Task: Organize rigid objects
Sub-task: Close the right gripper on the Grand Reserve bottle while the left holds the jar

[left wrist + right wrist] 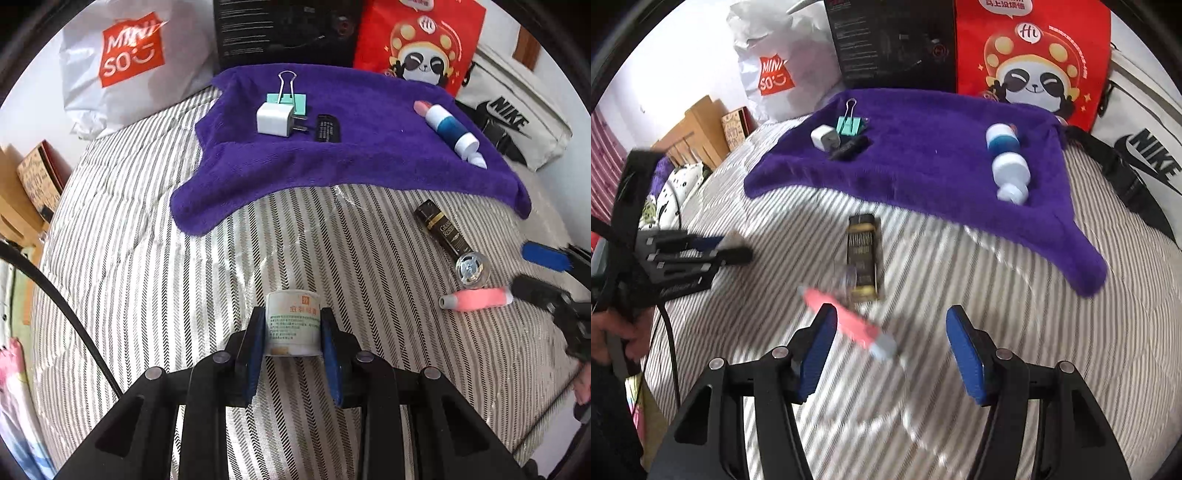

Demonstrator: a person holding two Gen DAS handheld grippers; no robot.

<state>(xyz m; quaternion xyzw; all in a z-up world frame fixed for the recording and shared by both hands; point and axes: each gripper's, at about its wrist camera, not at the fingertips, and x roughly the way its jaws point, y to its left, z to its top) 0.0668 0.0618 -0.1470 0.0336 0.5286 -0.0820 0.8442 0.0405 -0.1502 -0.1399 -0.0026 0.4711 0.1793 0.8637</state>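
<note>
The left tool (292, 328) clamps a small white jar (291, 321) upright above the striped bed (147, 258). The right tool (891, 347) gapes empty over a pink tube (846, 321) lying diagonally, open bedding around.

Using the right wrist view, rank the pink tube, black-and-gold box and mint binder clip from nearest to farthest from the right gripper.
1. Pink tube, by the right gripper's left finger.
2. Black-and-gold box, farther up the striped bedding.
3. Mint binder clip, on the purple towel.

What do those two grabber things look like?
Both are black plastic claws with two fingers tipped by flat blue pads. The left gripper and right gripper have round silver bolts on their arms. A thin black cable trails beside the left one.
</note>
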